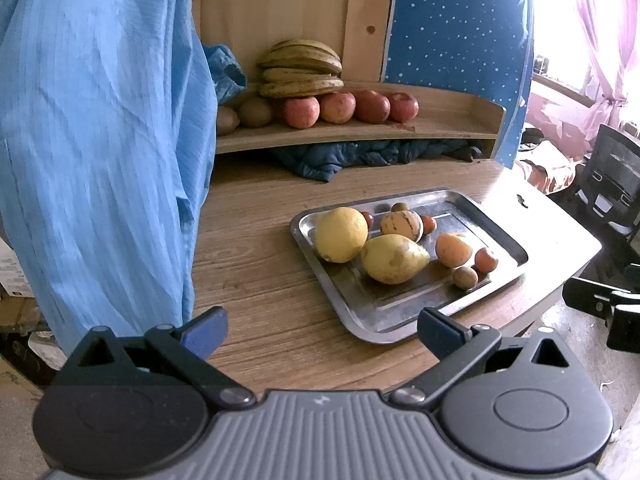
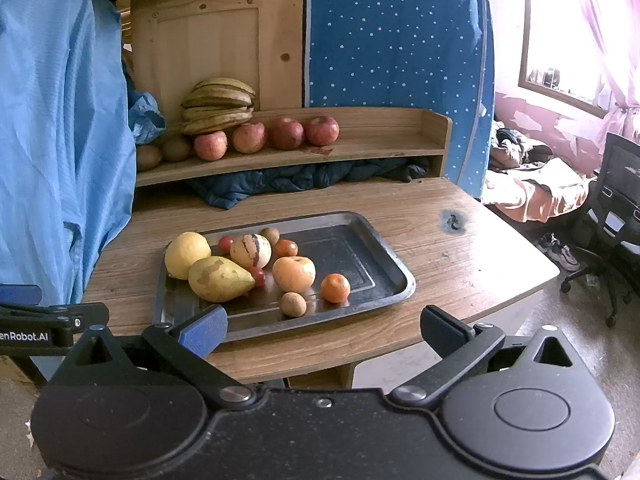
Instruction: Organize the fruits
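A steel tray (image 2: 384,256) (image 1: 496,236) lies on the wooden table. It holds a lemon (image 2: 187,254) (image 1: 341,234), a yellow pear (image 2: 218,279) (image 1: 394,258), a striped melon (image 2: 251,251) (image 1: 401,225), a pale orange fruit (image 2: 294,274) (image 1: 453,249), a mandarin (image 2: 335,288), a kiwi (image 2: 293,304) and small tomatoes. On the shelf (image 2: 380,150) behind sit bananas (image 2: 218,106) (image 1: 300,68), apples (image 2: 287,133) (image 1: 338,107) and kiwis (image 2: 176,148). My right gripper (image 2: 322,330) hangs open before the tray's near edge. My left gripper (image 1: 320,332) is open at the tray's near corner. Both are empty.
A light blue cloth (image 1: 100,140) hangs at the left, close to the table. A dark blue quilt (image 2: 296,180) is stuffed under the shelf. A starred blue panel (image 2: 392,60) stands behind. An office chair (image 2: 616,216) and floor clutter are off the table's right edge.
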`<move>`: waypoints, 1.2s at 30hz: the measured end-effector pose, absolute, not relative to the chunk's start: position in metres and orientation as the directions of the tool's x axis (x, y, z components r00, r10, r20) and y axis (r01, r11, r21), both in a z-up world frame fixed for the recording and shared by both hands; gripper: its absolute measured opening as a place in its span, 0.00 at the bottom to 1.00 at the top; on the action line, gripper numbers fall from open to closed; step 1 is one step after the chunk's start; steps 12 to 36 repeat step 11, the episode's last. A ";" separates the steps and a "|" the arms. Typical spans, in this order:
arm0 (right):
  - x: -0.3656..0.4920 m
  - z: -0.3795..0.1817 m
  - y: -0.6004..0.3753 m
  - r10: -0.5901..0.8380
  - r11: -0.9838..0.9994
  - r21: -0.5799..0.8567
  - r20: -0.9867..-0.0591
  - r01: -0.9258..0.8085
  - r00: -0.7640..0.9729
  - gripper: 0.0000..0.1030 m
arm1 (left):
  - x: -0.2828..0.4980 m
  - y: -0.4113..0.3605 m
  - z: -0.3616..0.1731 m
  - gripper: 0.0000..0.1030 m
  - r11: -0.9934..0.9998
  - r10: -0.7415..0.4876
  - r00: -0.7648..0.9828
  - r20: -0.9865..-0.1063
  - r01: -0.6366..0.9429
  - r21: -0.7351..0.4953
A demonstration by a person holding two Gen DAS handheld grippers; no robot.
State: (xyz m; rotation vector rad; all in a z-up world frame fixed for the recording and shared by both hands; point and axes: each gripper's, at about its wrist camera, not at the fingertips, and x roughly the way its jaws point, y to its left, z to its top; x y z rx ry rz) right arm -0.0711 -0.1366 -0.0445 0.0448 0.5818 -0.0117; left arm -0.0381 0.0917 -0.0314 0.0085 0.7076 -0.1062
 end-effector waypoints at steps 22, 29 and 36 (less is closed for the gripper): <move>-0.067 -0.045 -0.135 0.002 0.999 0.038 -0.553 0.023 0.833 0.99 | -0.032 0.092 -0.031 1.00 0.995 -0.093 0.754 -0.650 0.096 -0.031; -0.067 -0.045 -0.135 0.002 0.999 0.038 -0.553 0.023 0.833 0.99 | -0.032 0.092 -0.031 1.00 0.995 -0.093 0.754 -0.650 0.096 -0.031; -0.067 -0.045 -0.135 0.002 0.999 0.038 -0.553 0.023 0.833 0.99 | -0.032 0.092 -0.031 1.00 0.995 -0.093 0.754 -0.650 0.096 -0.031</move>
